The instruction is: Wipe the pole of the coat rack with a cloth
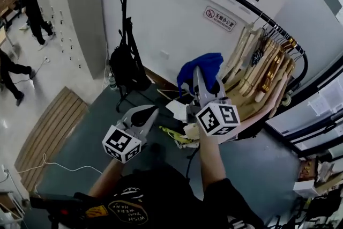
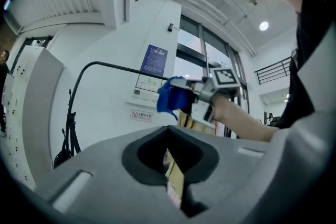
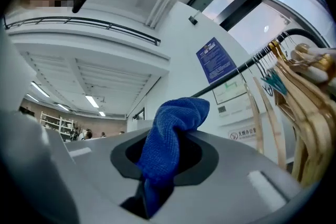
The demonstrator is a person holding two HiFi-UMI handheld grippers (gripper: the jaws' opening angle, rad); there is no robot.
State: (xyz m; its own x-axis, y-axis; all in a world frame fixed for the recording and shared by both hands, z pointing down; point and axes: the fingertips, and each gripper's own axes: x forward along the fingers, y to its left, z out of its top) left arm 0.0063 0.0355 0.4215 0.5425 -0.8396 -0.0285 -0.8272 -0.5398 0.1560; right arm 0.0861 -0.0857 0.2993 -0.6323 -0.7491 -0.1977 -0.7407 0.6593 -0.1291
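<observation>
Head view, from the left: a black bag (image 1: pixel 127 67) hangs against the upright of the coat rack pole (image 1: pixel 124 2). The pole rises there, bends over at the top and runs right, high across the wall. The left gripper (image 1: pixel 154 111) sits low and well short of the rack. Its own view shows the jaws drawn together to a thin slit with nothing between them.

Further right I have the right gripper (image 1: pixel 199 80) raised towards the rail, clamped on a blue cloth (image 1: pixel 203 67). In the right gripper view the cloth is pinched low in the jaws, with a thick folded lobe standing above them and the rail passing just behind it. I cannot tell whether cloth and rail touch. At the far right, wooden hangers (image 1: pixel 262 69) crowd the end of the rail.

I judge the cloth to be light, soft and limp, a looped microfibre that should drag rather than slide. The hold on the bunched middle looks right, since the free lobe can wrap the pole. The pole itself looks thin, hard and smooth. The frame may sway under pressure, so I would steady the bare upright with the free gripper.
</observation>
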